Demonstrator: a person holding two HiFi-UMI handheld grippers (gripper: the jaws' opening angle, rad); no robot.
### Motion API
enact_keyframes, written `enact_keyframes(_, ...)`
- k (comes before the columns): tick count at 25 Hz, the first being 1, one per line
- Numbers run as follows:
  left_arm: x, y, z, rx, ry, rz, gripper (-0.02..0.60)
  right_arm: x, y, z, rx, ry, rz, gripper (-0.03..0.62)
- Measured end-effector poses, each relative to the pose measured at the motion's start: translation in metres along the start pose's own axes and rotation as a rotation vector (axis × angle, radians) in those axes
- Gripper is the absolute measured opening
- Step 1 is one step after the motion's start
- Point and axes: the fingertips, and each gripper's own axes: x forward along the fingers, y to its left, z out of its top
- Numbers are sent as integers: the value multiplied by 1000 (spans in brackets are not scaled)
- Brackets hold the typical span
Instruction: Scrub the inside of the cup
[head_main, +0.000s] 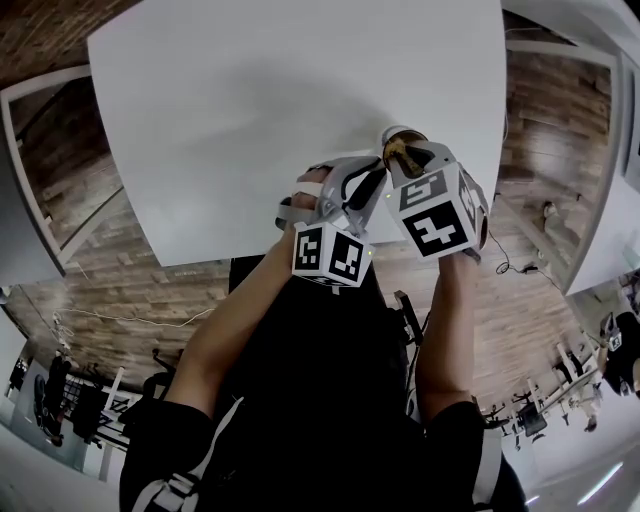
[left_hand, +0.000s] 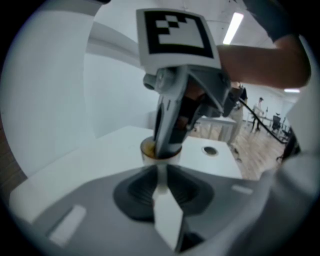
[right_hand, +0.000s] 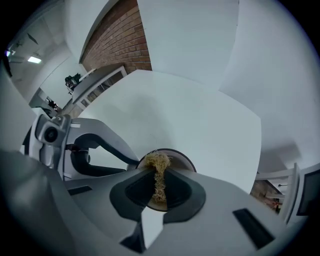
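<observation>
A small white cup (head_main: 392, 133) stands on the white table (head_main: 250, 120) near its front right part. My left gripper (head_main: 368, 178) reaches it from the left. In the left gripper view its jaws are shut on a thin white part of the cup (left_hand: 150, 150), at the side. My right gripper (head_main: 407, 153) points down into the cup's mouth. The right gripper view shows that gripper (right_hand: 159, 184) shut on a tangled yellow-brown scrubber (right_hand: 159, 172), which hangs inside the cup (right_hand: 182, 159). The right gripper (left_hand: 167, 145) hides most of the cup's inside.
The table's front edge (head_main: 200, 258) runs just under the two grippers, with wooden floor (head_main: 120, 300) below. A round hole (left_hand: 209, 150) sits in the table top beyond the cup. Chairs and people stand far off in the room.
</observation>
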Motion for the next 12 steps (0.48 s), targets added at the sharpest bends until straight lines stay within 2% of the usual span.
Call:
enact_keyframes(6,-1,0,-3,-15,3,8,66,11,-7,5,-3,6,-108,29)
enact_keyframes(12,2,-1,0,-28,8,10,64,-30,-23,8,105,-142,-185,29)
